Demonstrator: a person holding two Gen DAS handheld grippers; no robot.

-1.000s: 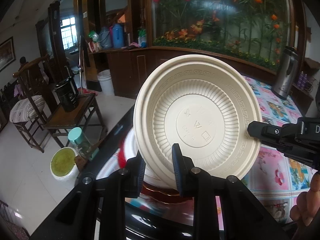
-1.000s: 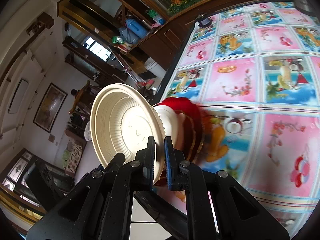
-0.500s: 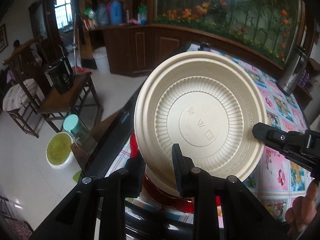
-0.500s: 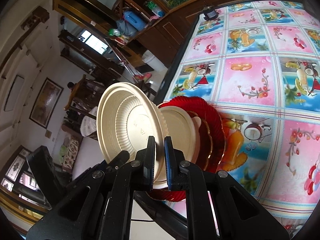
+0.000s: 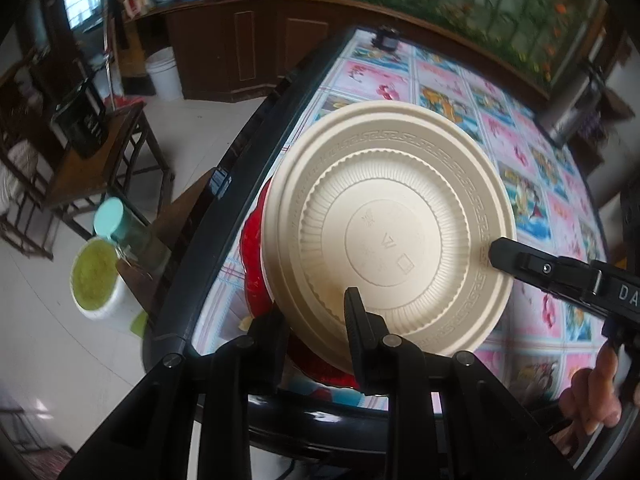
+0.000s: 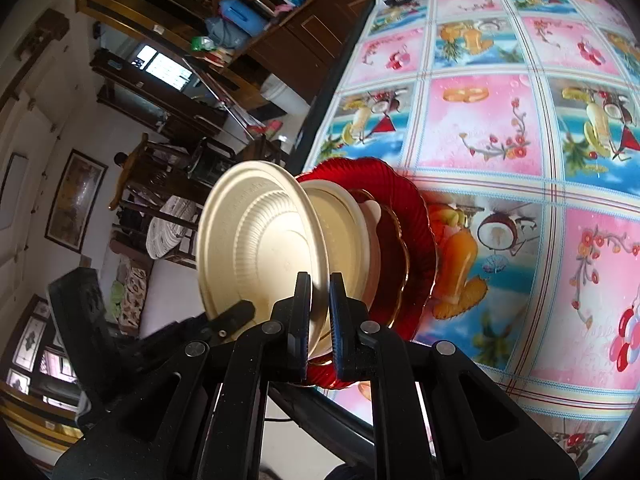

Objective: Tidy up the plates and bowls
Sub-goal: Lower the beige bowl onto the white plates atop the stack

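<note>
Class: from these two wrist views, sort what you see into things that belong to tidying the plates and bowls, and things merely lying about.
Part of the job:
- cream plate, gripped at its rim by both grippers
- cream bowl in the stack
- red plate under it
- left gripper
- right gripper

Lying about:
- white bucket
- teal-lidded jar
- thermos

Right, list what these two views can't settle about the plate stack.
- Left wrist view: the beige plate covers the stack; only a sliver of the red plate shows, so the count below is unknown.
- Left wrist view: the left tool has one finger behind the plate, so its contact is hidden.
- Right wrist view: the right tool blocks the stack's lower edge.
- Stamped marks on the plate's underside are too small to read.
</note>
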